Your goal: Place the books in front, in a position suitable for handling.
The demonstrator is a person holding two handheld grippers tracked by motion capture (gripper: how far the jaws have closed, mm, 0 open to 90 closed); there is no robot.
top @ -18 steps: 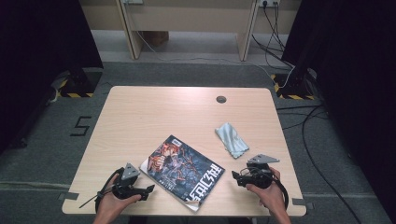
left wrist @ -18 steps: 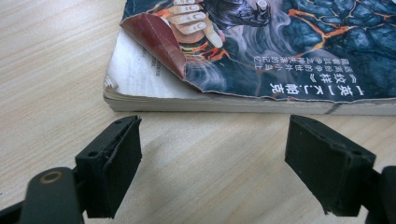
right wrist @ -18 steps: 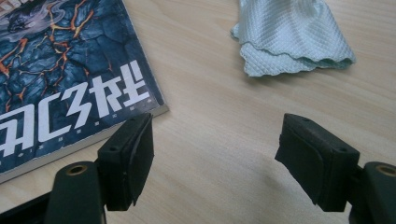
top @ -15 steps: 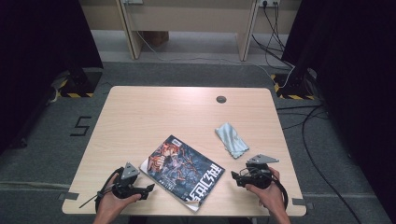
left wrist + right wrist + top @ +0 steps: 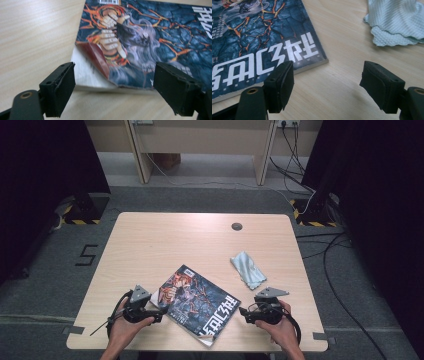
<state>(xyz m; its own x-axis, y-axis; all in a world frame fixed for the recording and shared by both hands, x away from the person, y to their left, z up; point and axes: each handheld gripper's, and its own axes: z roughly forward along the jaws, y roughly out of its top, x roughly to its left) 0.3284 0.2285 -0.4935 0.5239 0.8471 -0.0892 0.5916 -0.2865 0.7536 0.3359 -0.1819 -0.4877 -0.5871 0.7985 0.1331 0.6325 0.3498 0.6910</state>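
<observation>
Ideally, with both jaws wide open and empty, I slide my left gripper point(image 5: 113, 100) squarely under the comic book's point(image 5: 150, 42) curled cover corner point(image 5: 96, 58), right gripper point(image 5: 327, 87) steadying.

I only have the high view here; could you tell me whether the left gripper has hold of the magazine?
Observer: No. In the left gripper view, the left gripper stands open, jaws either side of the magazine corner without touching it.
Operator: Is that corner flat?
Observer: No, the cover corner is folded back, baring white pages.
Operator: And the right gripper?
Observer: The right gripper is open too, over bare table beside the magazine's title edge, nothing between its jaws.
Operator: Is the cloth close?
Observer: The pale cloth lies beyond it, apart from the magazine.
</observation>
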